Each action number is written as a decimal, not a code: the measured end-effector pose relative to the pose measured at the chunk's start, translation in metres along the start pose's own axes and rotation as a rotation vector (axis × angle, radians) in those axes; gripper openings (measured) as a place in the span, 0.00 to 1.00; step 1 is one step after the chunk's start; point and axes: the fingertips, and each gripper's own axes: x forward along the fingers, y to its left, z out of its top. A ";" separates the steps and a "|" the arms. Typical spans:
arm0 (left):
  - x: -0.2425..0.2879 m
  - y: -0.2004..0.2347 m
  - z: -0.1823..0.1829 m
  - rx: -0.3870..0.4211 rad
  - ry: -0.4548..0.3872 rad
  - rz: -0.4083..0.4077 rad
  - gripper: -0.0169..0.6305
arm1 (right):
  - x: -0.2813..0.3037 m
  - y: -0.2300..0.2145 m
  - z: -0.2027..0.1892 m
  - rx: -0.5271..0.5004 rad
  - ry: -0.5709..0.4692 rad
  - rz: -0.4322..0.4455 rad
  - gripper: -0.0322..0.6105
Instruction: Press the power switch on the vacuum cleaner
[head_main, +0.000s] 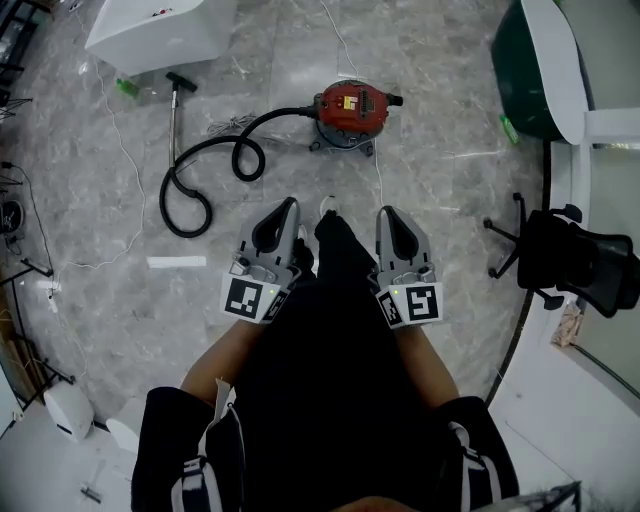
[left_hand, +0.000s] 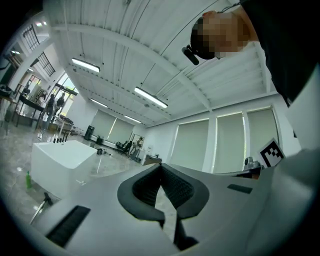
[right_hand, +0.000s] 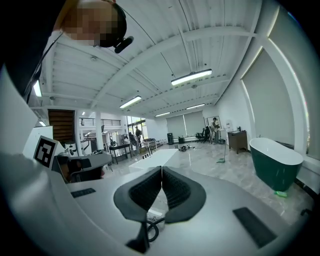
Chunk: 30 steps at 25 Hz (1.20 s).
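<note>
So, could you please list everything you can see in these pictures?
Red canister vacuum cleaner: one, red, floor ahead.
Black ribbed hose: one, black, looped left of it.
Metal wand with black nozzle: one, grey, far left.
Boxy white block: one, white, top left.
Dark green bathtub: one, green, top right.
Black office chair: one, black, right edge.
Left gripper: one, grey, jaws shut, empty.
Right gripper: one, grey, jaws shut, empty.

From high above, the head view looks steeply down at the floor (head_main: 450, 200); both gripper views tilt upward, sharing the ceiling (left_hand: 150, 45).
</note>
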 end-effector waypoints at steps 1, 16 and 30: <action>0.008 0.004 0.003 0.001 -0.015 0.014 0.05 | 0.009 -0.005 -0.001 -0.002 0.008 0.011 0.08; 0.122 0.056 -0.025 0.042 0.019 0.194 0.05 | 0.189 -0.123 -0.085 -0.229 0.331 0.117 0.08; 0.169 0.097 -0.073 0.036 0.078 0.309 0.05 | 0.329 -0.192 -0.197 -0.386 0.530 0.220 0.08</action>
